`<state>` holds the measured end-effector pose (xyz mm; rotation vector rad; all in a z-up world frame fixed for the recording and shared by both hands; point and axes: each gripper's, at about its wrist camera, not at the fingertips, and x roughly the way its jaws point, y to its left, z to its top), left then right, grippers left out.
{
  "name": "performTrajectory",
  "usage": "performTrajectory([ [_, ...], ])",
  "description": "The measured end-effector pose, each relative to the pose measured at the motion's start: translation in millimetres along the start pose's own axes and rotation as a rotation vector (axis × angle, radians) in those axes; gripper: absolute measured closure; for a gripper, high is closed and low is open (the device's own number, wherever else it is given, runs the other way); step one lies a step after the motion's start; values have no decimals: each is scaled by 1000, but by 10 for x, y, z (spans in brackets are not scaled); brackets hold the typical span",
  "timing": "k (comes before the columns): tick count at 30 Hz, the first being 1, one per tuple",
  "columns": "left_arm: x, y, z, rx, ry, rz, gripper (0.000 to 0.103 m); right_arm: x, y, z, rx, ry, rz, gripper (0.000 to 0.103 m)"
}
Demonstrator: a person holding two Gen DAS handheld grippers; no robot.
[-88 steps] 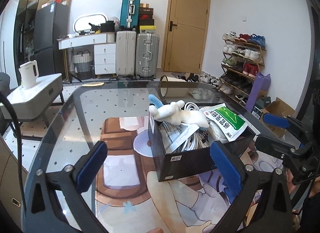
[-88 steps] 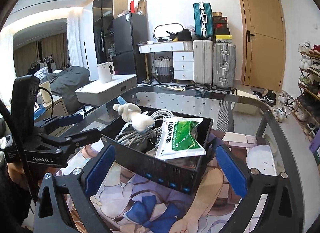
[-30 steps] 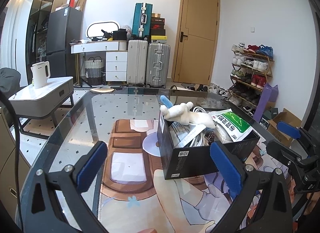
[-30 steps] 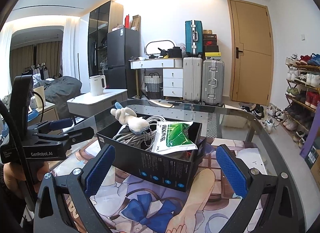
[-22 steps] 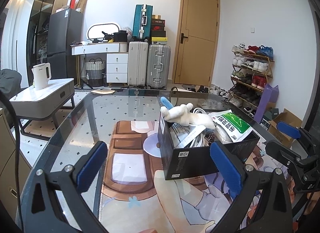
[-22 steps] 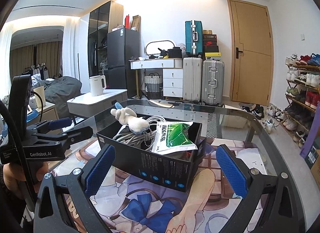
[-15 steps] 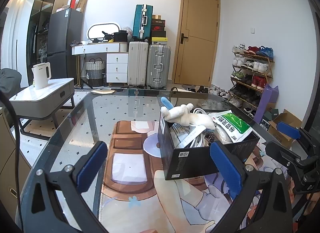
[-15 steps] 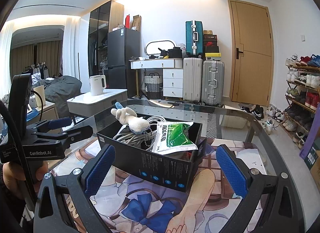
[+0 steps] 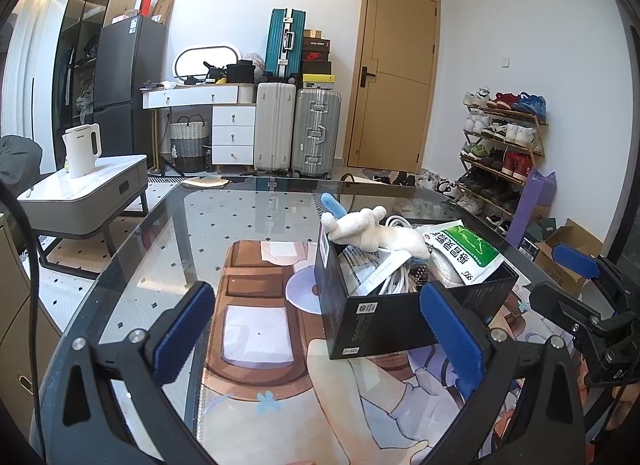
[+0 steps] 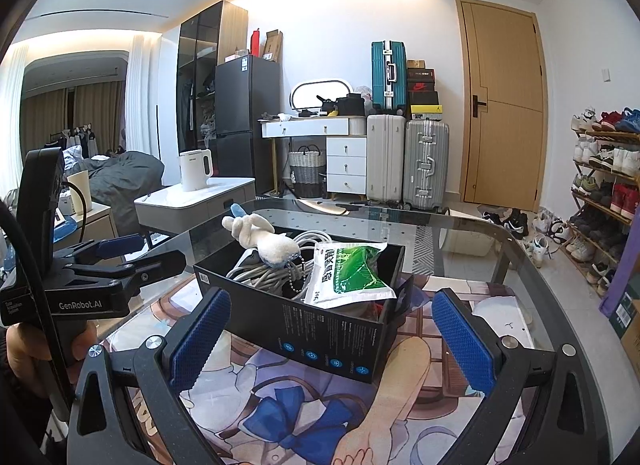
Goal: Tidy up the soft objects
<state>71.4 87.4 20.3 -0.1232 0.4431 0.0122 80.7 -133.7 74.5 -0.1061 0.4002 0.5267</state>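
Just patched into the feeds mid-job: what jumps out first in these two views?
The black box in the middle of the glass table, stuffed to overflowing. A white plush toy with a blue tip lies across the top of its white cables, and a green-and-white packet rests beside it. Both the left gripper and right gripper hang open and empty, short of the box.

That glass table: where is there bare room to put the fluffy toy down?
Left of the black box, the printed mat and the glass table beyond it lie bare. The box is crowded: plush toy, cables and green packet.
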Motion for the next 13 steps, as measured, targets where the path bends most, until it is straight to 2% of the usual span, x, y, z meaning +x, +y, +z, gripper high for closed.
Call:
performTrajectory([
  [13, 7, -4, -10, 8, -4, -2, 0, -5, 2, 1, 2, 1, 0, 1],
])
